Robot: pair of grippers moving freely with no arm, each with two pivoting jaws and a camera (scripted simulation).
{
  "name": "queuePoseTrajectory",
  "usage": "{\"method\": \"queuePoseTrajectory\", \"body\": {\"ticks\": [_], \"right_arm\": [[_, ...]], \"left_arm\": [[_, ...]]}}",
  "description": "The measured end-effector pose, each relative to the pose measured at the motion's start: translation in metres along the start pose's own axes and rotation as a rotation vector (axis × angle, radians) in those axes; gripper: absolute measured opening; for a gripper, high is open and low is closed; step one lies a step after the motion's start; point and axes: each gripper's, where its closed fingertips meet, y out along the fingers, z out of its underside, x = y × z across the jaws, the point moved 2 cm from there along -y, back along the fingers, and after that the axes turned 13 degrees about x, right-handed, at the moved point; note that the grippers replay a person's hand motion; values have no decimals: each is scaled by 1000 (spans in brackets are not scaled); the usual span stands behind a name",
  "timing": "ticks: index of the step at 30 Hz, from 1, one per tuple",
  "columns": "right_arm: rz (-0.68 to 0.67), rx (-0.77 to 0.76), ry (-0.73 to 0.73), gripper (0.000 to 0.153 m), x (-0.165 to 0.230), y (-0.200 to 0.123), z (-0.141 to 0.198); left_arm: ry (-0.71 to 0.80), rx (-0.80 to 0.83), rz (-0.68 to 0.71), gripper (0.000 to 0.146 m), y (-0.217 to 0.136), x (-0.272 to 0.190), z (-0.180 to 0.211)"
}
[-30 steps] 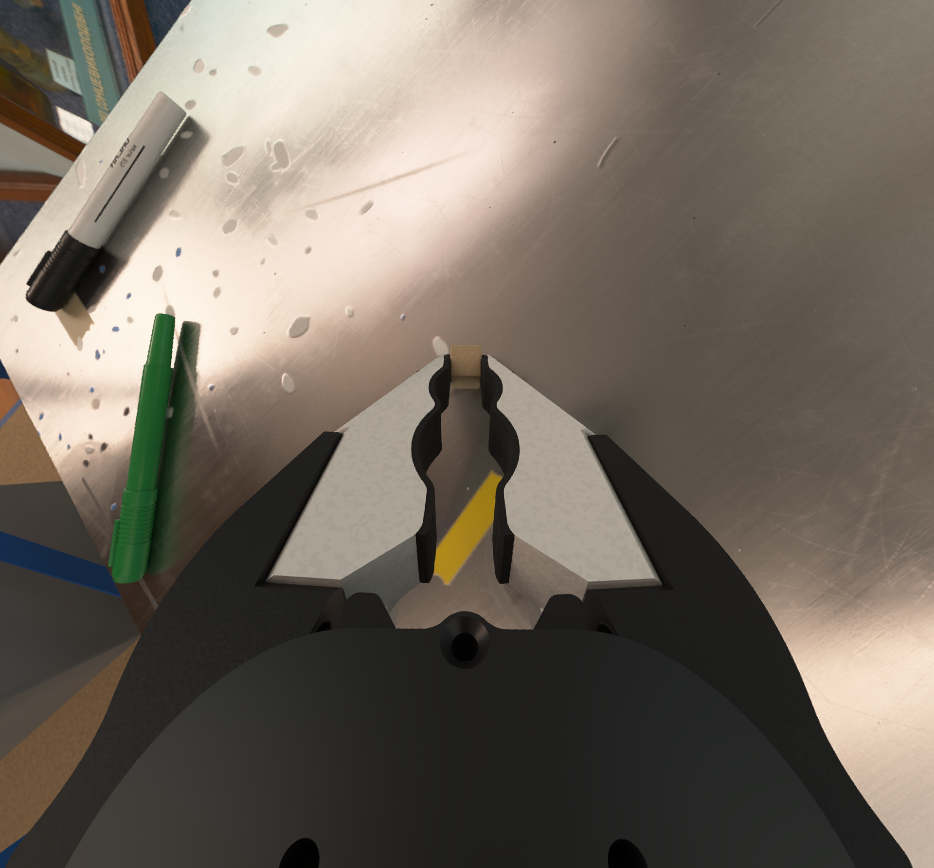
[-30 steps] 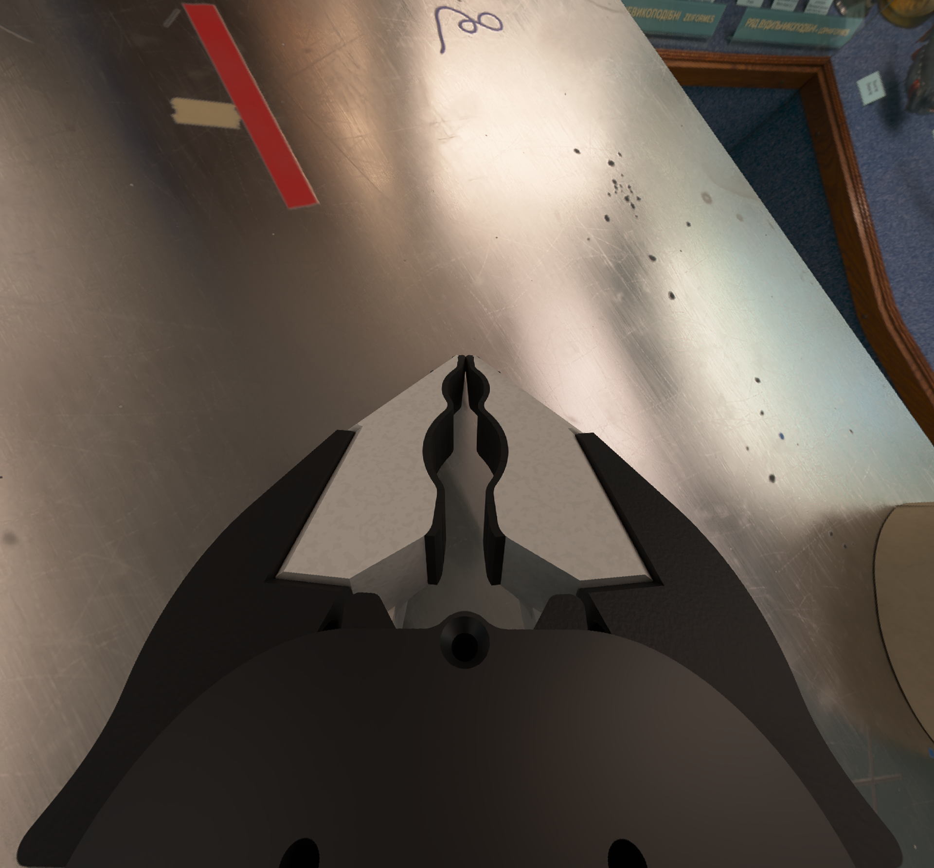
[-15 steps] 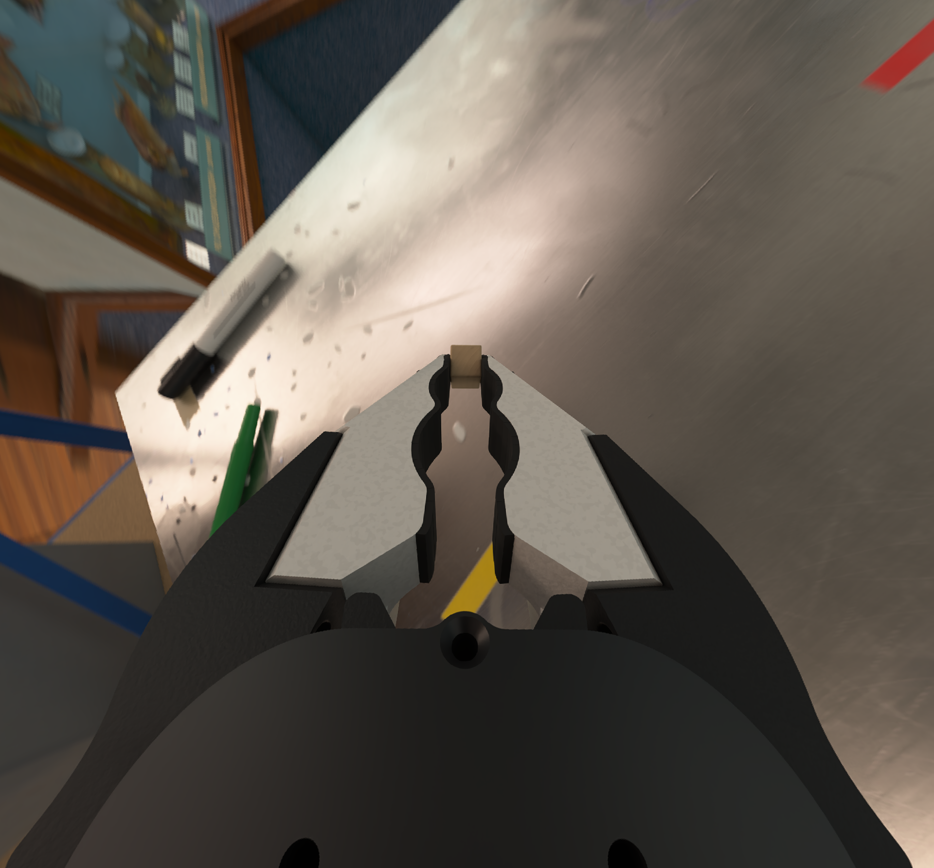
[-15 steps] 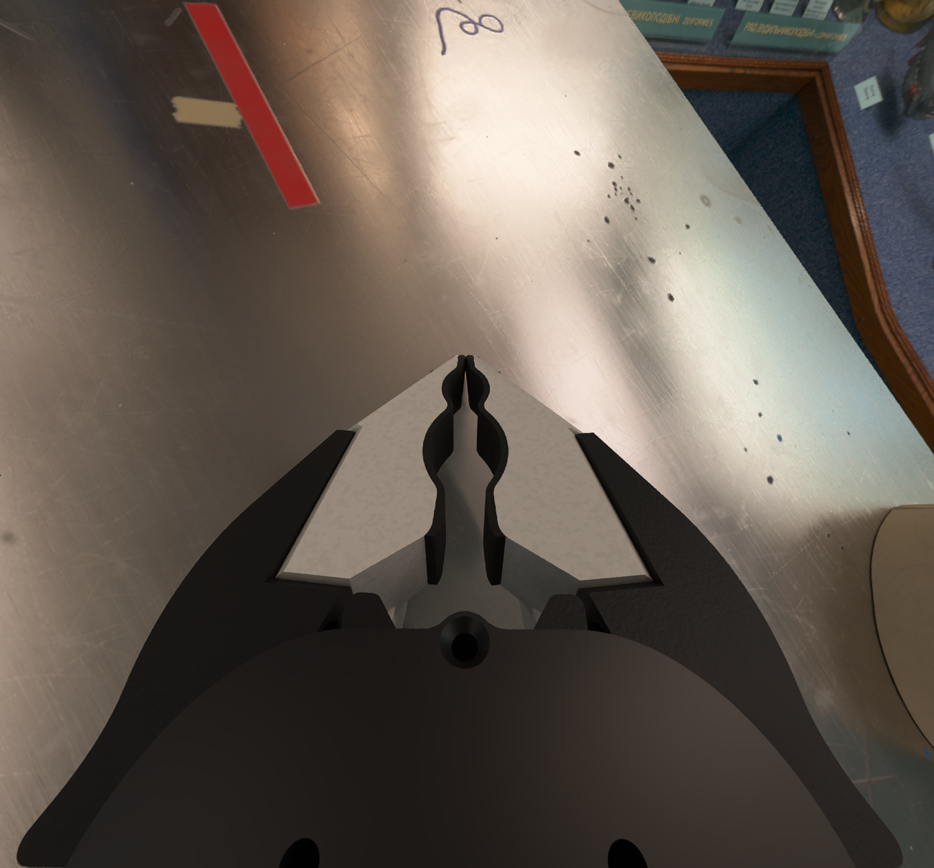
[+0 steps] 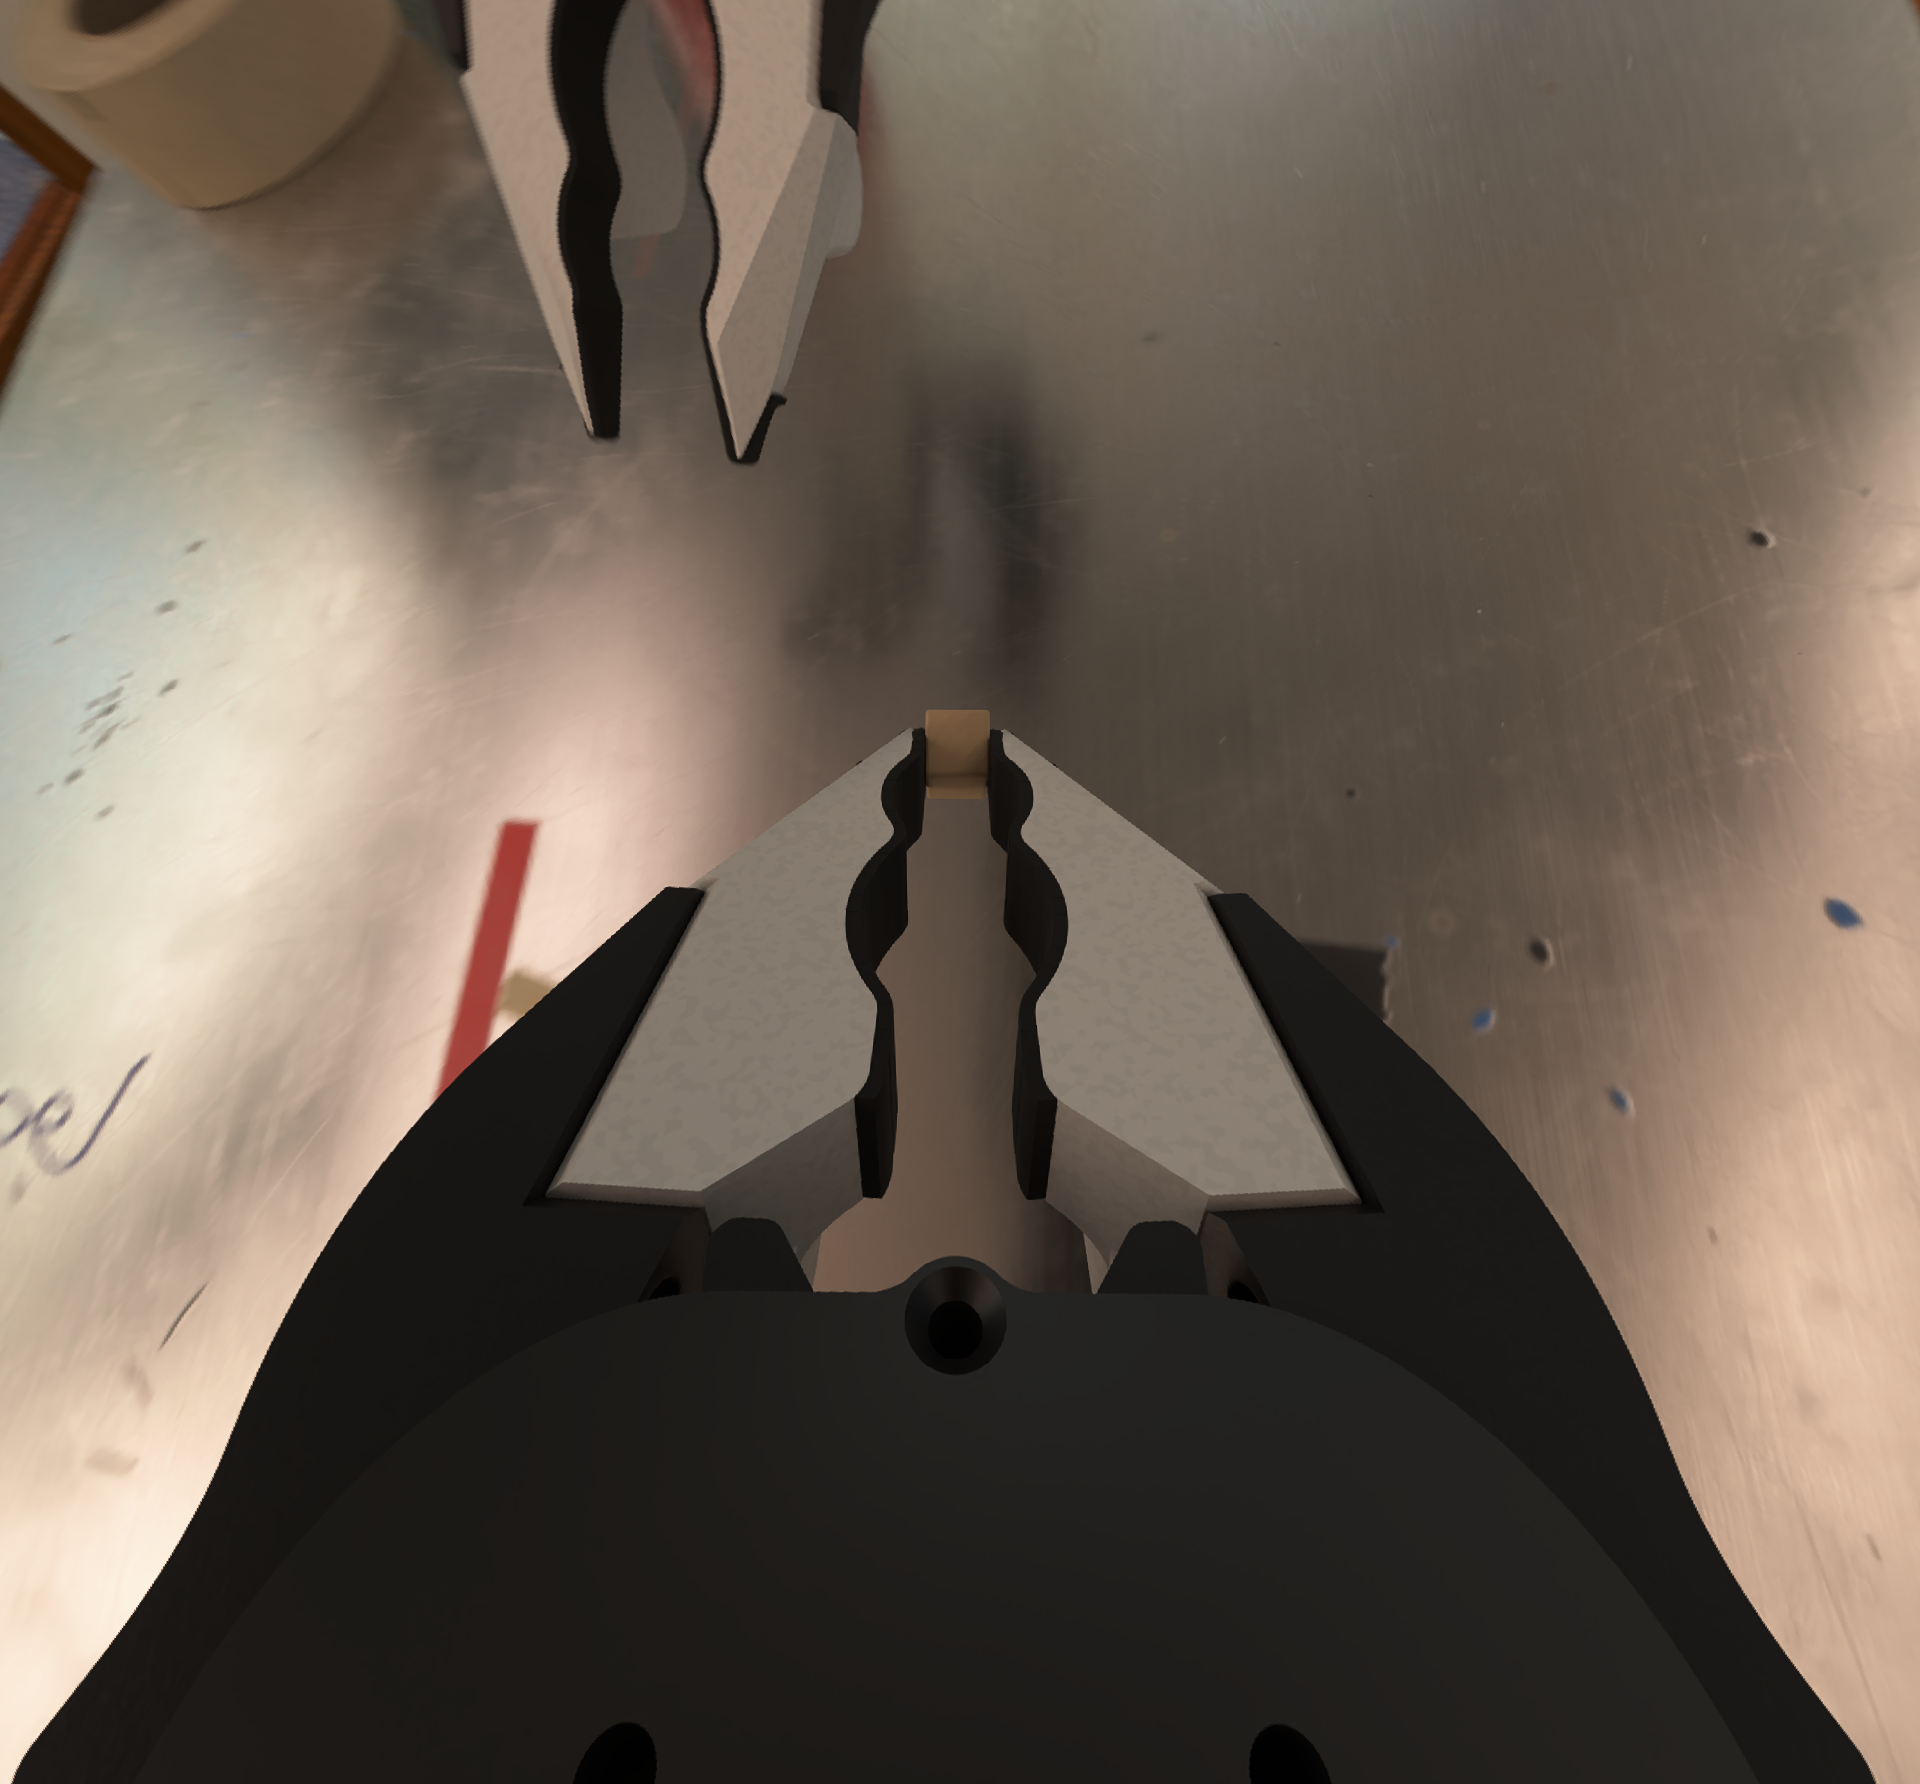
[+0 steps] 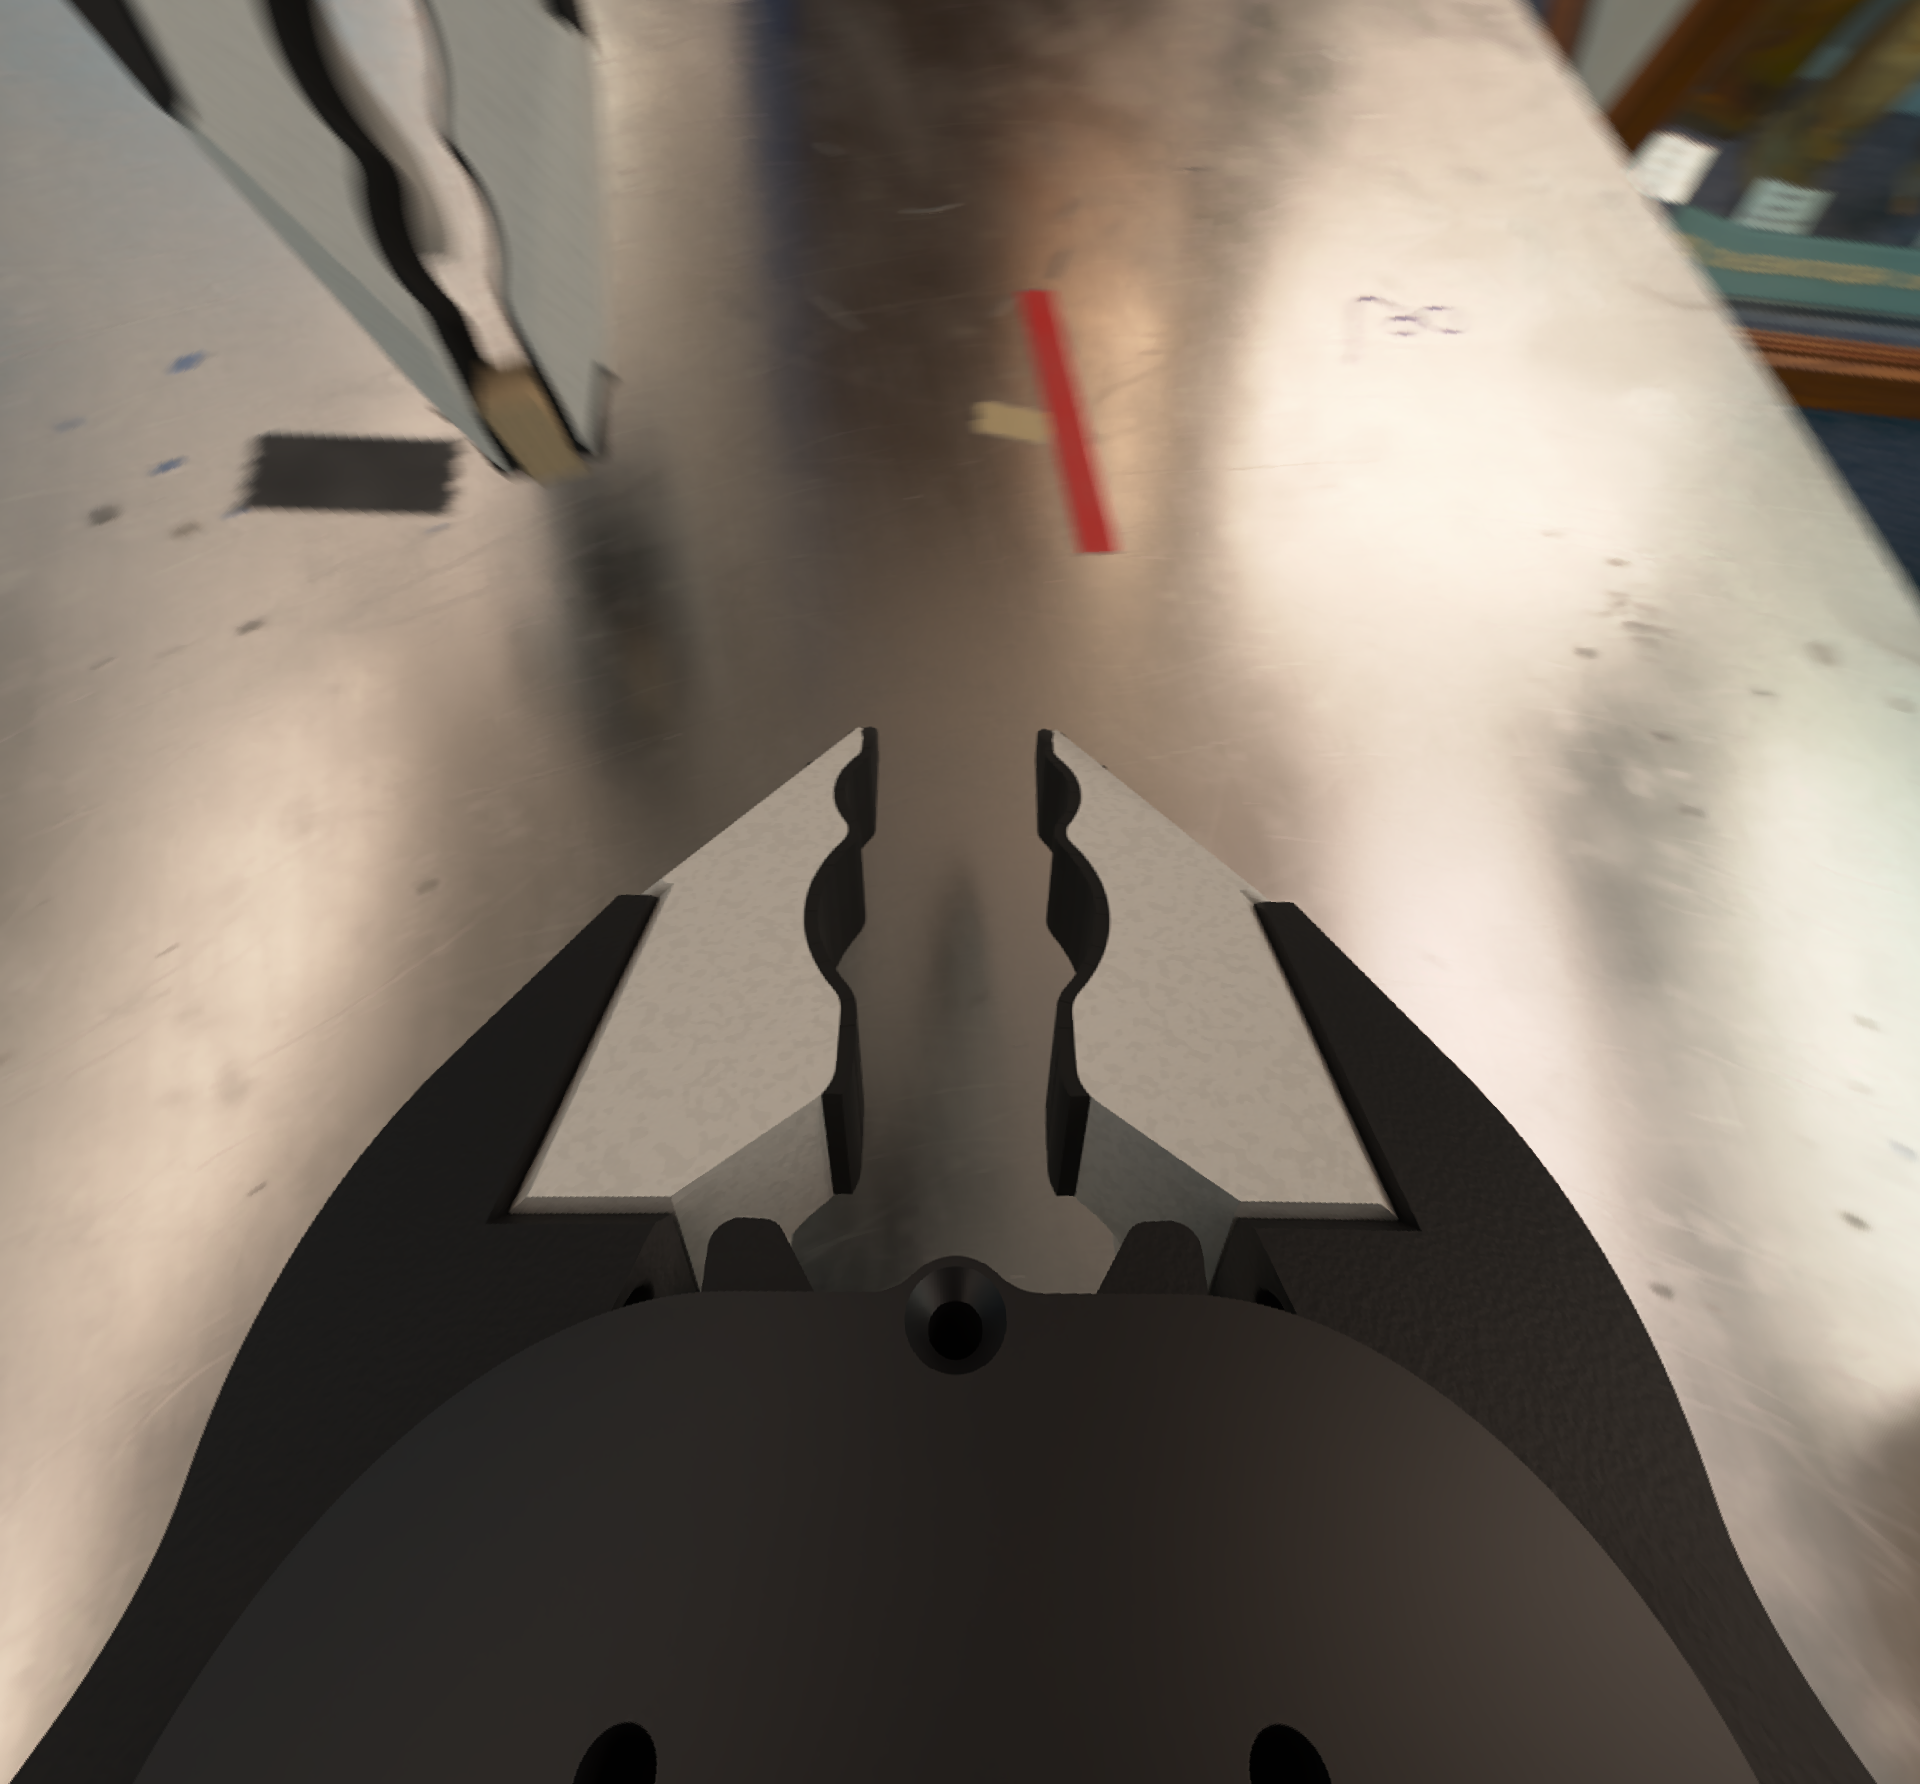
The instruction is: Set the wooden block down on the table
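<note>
Two grippers now face each other over the metal table (image 5: 1455, 384), where a second ago neither showed in the other's view. The table's far surroundings have changed in the left wrist view: the markers and the table edge seen a second ago are gone, and a roll of tape (image 5: 197, 30) now stands at the upper left, near the right gripper (image 5: 675, 441). A red strip (image 6: 1065, 420) with a beige strip (image 6: 1008, 420) touching its side lies on the table in both views; a black patch (image 6: 353, 475) lies below the left gripper in the right wrist view.

The right gripper (image 6: 956, 747) was pressed closed a second ago and half a second ago; now its jaws stand apart with a clear gap and hold nothing. It points down and forward along the table, and in the left wrist view it reaches in from the top, tips downward.

The left gripper (image 5: 956, 747) keeps its jaws closed on the wooden block (image 5: 956, 752), as before. In the right wrist view it (image 6: 535, 430) slants down from the upper left, blurred.

The wooden block (image 6: 530, 430) sits pinched at the very fingertips, above the table, its dark shadow smeared on the metal beneath.
</note>
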Motion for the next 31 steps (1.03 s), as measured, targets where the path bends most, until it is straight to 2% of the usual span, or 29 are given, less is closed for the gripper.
{"method": "queuePoseTrajectory", "body": {"ticks": [2, 5, 11, 24, 28, 31], "right_arm": [[-76, -14, -36, 22, 23, 3, 6], [-145, -1, -53, 19, 45, 11, 17], [-257, 33, -48, 17, 60, 19, 26], [-231, 47, -42, 14, 57, 25, 23], [-263, 46, -6, 22, 61, 24, 22], [-265, 46, 38, 26, 63, 24, 21]], "left_arm": [[47, 49, -7, 11, 25, -11, -6], [70, 98, -4, 11, 50, -18, -11], [19, 75, 28, 11, 59, -15, -18], [-53, 65, 24, 28, 46, -4, -14], [-104, 10, -6, 28, 24, 10, -11], [-109, 75, -52, 28, 11, 23, 8]]}}
